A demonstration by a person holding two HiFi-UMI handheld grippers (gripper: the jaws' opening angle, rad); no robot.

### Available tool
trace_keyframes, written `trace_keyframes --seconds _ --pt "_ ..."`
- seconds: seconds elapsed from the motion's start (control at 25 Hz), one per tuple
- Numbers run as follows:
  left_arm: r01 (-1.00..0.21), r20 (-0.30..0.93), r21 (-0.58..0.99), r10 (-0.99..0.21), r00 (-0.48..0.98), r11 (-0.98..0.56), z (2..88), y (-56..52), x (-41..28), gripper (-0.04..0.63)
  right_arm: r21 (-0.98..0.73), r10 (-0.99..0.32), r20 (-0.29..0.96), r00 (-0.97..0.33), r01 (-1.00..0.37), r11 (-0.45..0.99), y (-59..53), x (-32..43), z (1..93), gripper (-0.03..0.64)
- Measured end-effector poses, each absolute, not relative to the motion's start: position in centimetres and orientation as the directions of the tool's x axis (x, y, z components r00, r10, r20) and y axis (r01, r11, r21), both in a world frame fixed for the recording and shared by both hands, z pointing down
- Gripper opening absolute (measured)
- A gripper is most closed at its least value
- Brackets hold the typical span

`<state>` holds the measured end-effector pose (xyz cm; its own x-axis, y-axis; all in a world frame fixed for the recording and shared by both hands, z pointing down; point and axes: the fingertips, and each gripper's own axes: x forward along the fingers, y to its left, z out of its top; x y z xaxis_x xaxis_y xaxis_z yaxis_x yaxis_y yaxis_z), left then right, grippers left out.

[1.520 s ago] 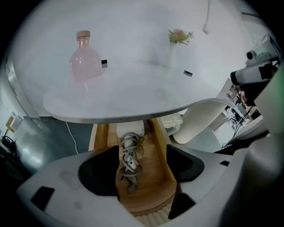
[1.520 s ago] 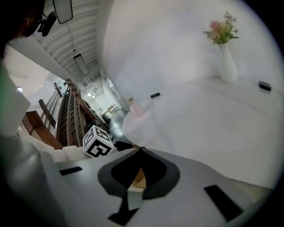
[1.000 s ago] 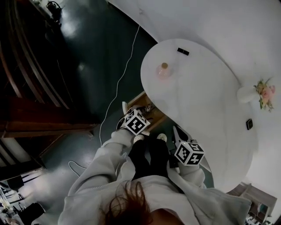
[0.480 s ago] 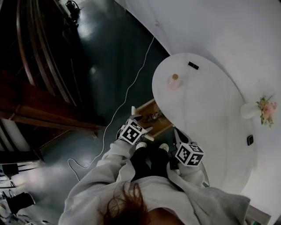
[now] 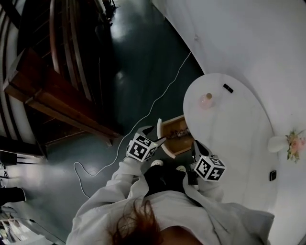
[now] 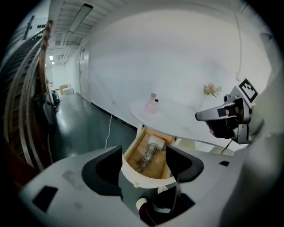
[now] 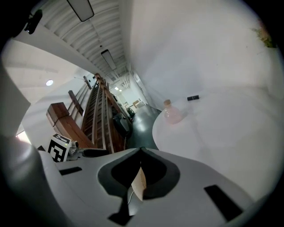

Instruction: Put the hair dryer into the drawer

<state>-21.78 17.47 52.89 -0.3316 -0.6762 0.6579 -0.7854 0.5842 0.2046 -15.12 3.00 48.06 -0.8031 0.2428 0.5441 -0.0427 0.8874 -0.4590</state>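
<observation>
Your head view runs dim, glare streaking the dark floor (image 5: 143,62); both gripper views bend hard at black-vignetted edges; ceiling strip lights (image 7: 80,9) glow overhead.

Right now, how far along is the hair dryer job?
Done: what looks like the hair dryer lies inside the open drawer under the white table. In hand: nothing. The left gripper has its jaws apart and empty; the right gripper has them together at the tips. Left: only shutting the drawer, if wanted.
</observation>
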Motion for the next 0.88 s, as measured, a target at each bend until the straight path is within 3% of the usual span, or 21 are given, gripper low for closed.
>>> trace_keyframes --seconds 0.24,0.44,0.6,0.88 --pt "-0.711 0.541 0.214 -0.687 -0.485 0.67 47.8 19.7 -22.6 0.292 -0.455 0.271 0.531 -0.803 -0.001 0.89 2.2 -16.6 47.1 0.049" --pt "-0.637 0.375 0.217 -0.666 -0.645 0.74 41.8 21.5 -23.6 0.194 -0.429 0.294 0.504 -0.812 0.061 0.901 1.4 -17.5 44.5 0.049" --pt "-0.648 0.279 0.19 -0.674 -0.684 0.737 38.1 21.4 -23.7 0.165 -0.402 0.312 0.458 -0.832 0.119 0.908 1.1 -18.2 41.5 0.049" --pt "-0.642 0.16 0.199 -0.671 -0.724 0.741 34.0 22.1 -24.0 0.046 -0.32 0.275 0.377 -0.884 0.154 0.935 0.0 -19.2 37.7 0.049"
